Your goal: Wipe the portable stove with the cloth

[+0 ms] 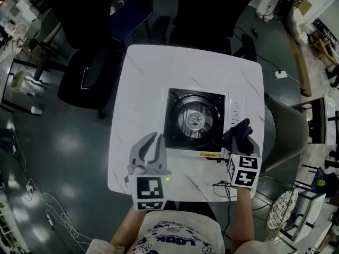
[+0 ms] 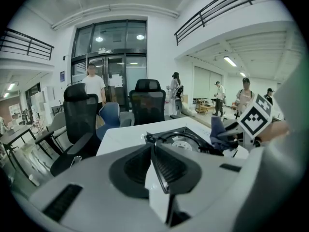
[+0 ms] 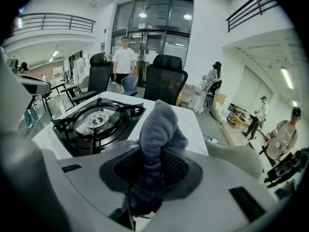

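Stove: the portable stove sits at the middle of the white table, with its black burner part to 9 o'clock and its pale control strip to 3 o'clock.
Cloth: a dark blue cloth is bunched into a tuft that sticks up out of the claw holding it. In the head view it is over the stove's 4 o'clock corner, by the control strip. No view shows whether it presses on the surface.
Right gripper: the right gripper is clamped on the cloth, with the stove lying toward 10 o'clock in its own view.
Left gripper: the left gripper has its jaws together with nothing between them. It hangs over bare table at the stove's 7 o'clock, just off the casing.
Done: the cloth is in hand and brought to the stove's edge.
Left: probably most of the wiping. The burner grate, the black top and the control strip show no streak or damp patch, so how much has been cleaned cannot be judged.
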### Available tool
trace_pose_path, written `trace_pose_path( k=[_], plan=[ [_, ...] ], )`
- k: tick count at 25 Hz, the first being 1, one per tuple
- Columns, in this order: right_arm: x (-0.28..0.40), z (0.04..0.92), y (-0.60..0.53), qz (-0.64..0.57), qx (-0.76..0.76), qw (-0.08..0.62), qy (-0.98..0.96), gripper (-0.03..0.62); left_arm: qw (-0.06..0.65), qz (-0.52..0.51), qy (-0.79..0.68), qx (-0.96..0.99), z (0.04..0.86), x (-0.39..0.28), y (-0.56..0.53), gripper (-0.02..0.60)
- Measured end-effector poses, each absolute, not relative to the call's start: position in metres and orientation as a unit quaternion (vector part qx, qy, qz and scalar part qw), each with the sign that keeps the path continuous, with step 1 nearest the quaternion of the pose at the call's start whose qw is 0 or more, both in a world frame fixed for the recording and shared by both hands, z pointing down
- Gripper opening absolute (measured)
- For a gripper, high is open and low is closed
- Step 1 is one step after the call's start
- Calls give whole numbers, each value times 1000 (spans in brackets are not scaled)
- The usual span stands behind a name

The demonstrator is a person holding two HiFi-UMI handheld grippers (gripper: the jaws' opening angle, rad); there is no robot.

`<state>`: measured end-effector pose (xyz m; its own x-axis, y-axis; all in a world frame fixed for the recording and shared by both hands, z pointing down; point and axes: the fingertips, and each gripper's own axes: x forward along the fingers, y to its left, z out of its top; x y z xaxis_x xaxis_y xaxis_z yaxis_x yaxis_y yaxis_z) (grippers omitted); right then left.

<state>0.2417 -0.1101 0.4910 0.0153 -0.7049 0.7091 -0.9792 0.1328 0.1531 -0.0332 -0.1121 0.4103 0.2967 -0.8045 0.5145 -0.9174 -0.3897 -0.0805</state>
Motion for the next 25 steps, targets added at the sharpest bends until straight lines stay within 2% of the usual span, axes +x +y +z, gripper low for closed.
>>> trace_pose_path(
  k=[14, 25],
  plan=[
    [239, 496, -58, 229, 665, 349, -619, 110, 108, 242, -510, 818, 411, -45, -109, 44],
    [218, 500, -29, 267, 674, 328, -605, 112, 107, 238, -504, 823, 410, -57, -104, 44]
  ],
)
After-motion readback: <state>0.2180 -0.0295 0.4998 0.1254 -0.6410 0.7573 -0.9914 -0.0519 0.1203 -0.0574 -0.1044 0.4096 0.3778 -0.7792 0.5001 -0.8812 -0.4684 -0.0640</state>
